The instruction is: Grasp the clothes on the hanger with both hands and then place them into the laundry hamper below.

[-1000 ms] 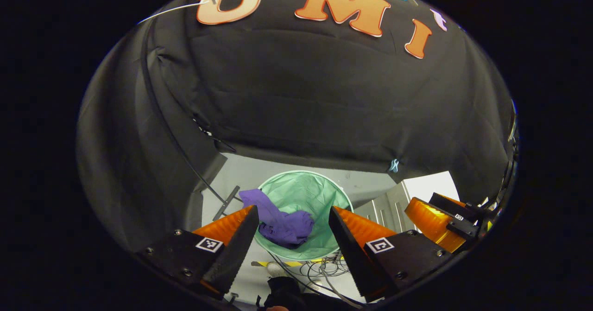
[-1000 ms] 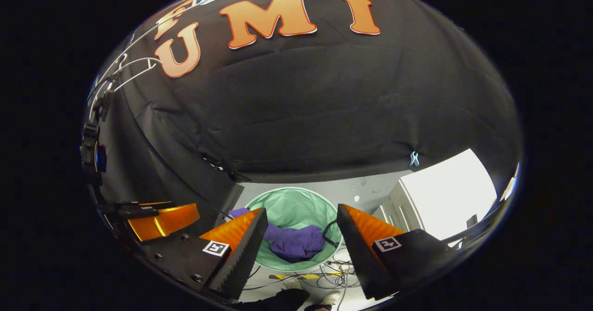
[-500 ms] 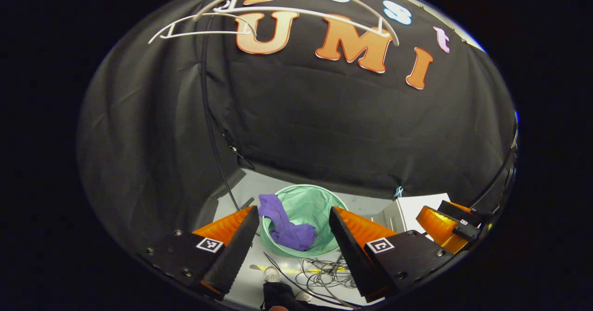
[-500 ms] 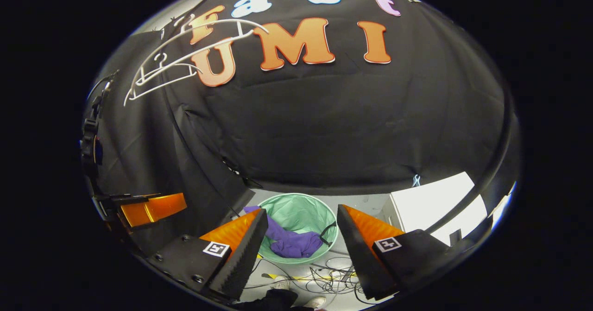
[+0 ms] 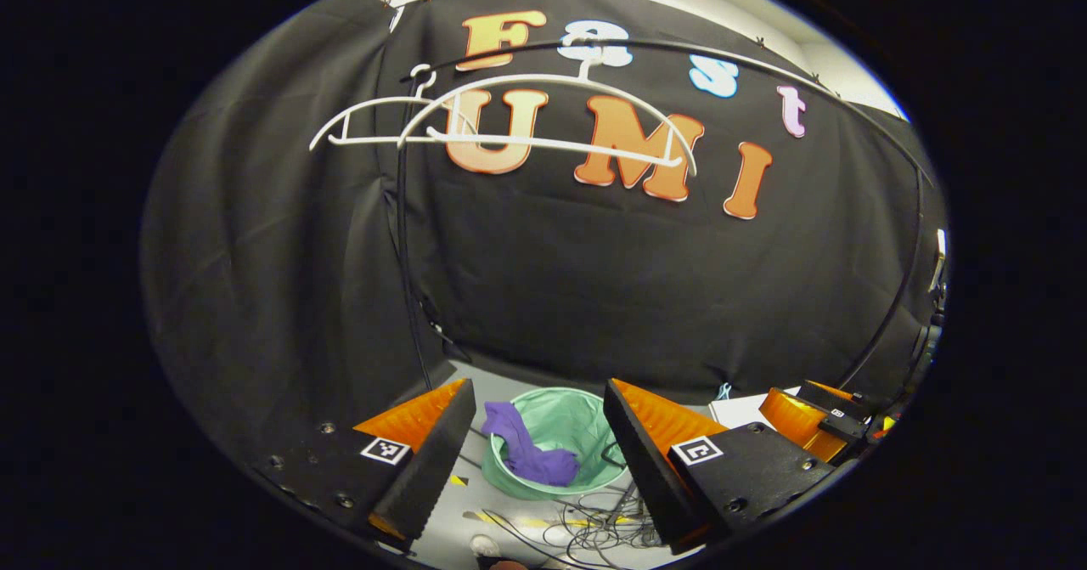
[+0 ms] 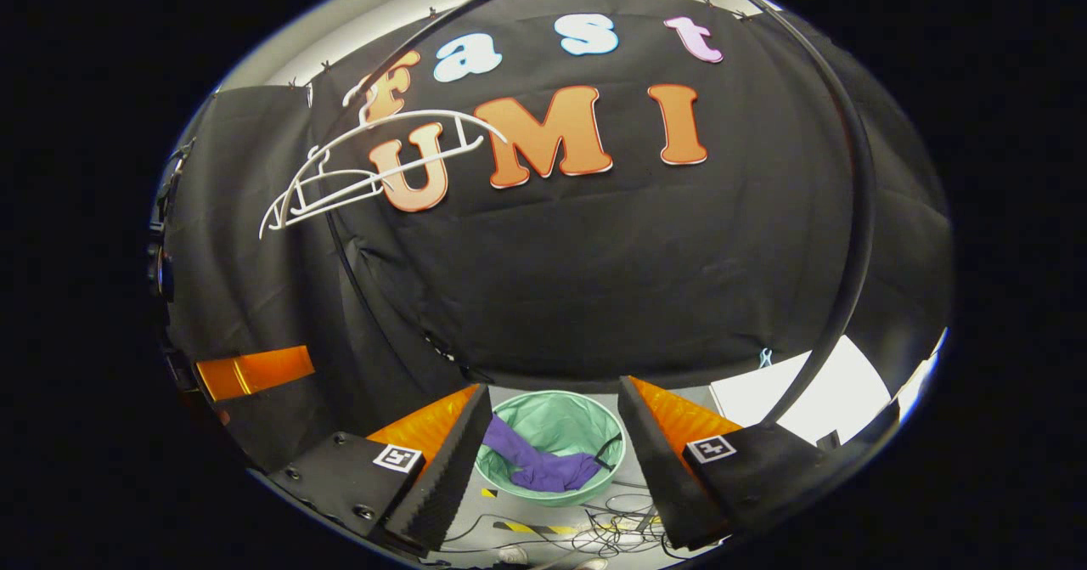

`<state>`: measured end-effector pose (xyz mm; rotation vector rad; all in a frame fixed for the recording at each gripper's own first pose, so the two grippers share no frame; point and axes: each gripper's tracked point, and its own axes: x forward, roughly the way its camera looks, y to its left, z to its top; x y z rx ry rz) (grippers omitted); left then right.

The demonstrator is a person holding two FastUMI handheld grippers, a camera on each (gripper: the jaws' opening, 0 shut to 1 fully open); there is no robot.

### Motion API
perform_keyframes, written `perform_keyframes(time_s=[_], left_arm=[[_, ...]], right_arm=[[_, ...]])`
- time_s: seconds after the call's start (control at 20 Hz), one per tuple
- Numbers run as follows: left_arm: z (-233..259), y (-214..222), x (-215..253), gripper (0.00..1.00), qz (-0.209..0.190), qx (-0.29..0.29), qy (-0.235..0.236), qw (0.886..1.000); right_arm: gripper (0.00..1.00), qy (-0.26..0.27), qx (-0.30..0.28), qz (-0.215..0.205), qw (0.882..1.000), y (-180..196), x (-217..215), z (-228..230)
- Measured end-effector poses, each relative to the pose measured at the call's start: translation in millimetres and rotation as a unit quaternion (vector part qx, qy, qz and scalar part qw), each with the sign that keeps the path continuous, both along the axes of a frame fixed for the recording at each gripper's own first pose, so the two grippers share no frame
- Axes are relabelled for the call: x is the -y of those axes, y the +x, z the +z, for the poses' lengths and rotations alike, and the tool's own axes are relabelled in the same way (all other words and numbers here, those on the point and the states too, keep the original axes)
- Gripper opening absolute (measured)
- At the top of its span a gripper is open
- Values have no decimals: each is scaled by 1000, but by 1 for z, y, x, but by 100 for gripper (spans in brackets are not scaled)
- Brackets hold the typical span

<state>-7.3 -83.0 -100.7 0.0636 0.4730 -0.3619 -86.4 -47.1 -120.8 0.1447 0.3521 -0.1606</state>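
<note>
- Left gripper [image 5: 537, 400] is spread wide with nothing between its fingers, sitting at 6 o'clock in the left gripper view.
- Right gripper [image 6: 552, 404] is the same deal in the right gripper view: released, fingers apart, gripping nothing.
- The round mint-green mesh laundry hamper [image 5: 586, 417] stands on the grey floor [image 5: 509, 502], framed in the gap between the left gripper's fingers. It sits in the same spot in the right gripper view [image 6: 586, 421].
- The crumpled purple cloth garment [image 5: 531, 455] is inside the hamper, with one end draped up over the rim at about 10 o'clock. Also seen in the right gripper view [image 6: 543, 468].
- Two bare white plastic hangers [image 5: 509, 128] hang from a thin black rail [image 5: 764, 64] up around 12 o'clock.
- A tangle of thin cables [image 5: 586, 523] lies on the floor just in front of the hamper.
- The other gripper pokes in at 4 o'clock in the left gripper view.
</note>
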Motion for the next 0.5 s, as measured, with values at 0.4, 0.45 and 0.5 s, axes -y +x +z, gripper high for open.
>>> perform_keyframes(time_s=[0.4,0.45,0.5], left_arm=[[82,2,6,96,-16,91,-30,995],[88,2,6,96,-15,97,-35,995],[92,1,6,96,-16,102,-39,994]], right_arm=[[100,-15,73,-23,997,-8,9,72],[100,-19,82,-25,996,-10,11,81],[100,-24,91,-27,995,-12,12,88]])
